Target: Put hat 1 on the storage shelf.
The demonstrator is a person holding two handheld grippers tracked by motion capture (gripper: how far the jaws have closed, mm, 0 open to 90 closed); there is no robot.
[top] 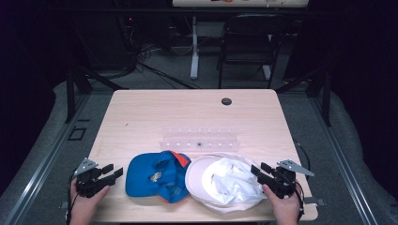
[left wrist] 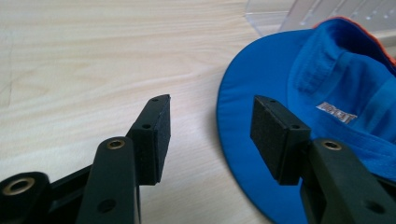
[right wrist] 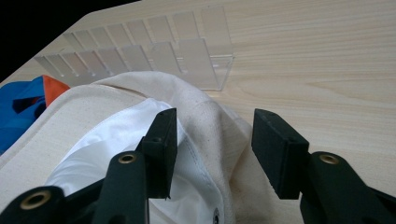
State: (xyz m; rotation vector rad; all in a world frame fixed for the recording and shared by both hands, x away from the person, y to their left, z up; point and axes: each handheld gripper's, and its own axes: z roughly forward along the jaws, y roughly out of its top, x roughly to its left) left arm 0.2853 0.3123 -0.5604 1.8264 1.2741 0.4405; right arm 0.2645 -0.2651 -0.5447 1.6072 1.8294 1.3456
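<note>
A blue cap [top: 155, 178] with an orange patch lies upside down near the table's front, and its brim [left wrist: 243, 107] reaches toward my left gripper. A cream cap [top: 225, 183] with white lining lies upside down beside it on the right, the two touching. My left gripper [top: 112, 172] is open at the front left, just short of the blue brim; its jaws [left wrist: 210, 135] stand apart over bare wood. My right gripper [top: 258, 169] is open at the cream cap's right edge, and the cap's cream rim [right wrist: 210, 126] lies between its jaws.
A clear acrylic rack [top: 199, 139] with several slots stands behind the caps, also seen as the rack [right wrist: 154, 56] in the right gripper view. The wooden table [top: 187, 112] has a dark grommet hole [top: 226, 101] at the back. A folding chair [top: 246, 47] stands beyond the table.
</note>
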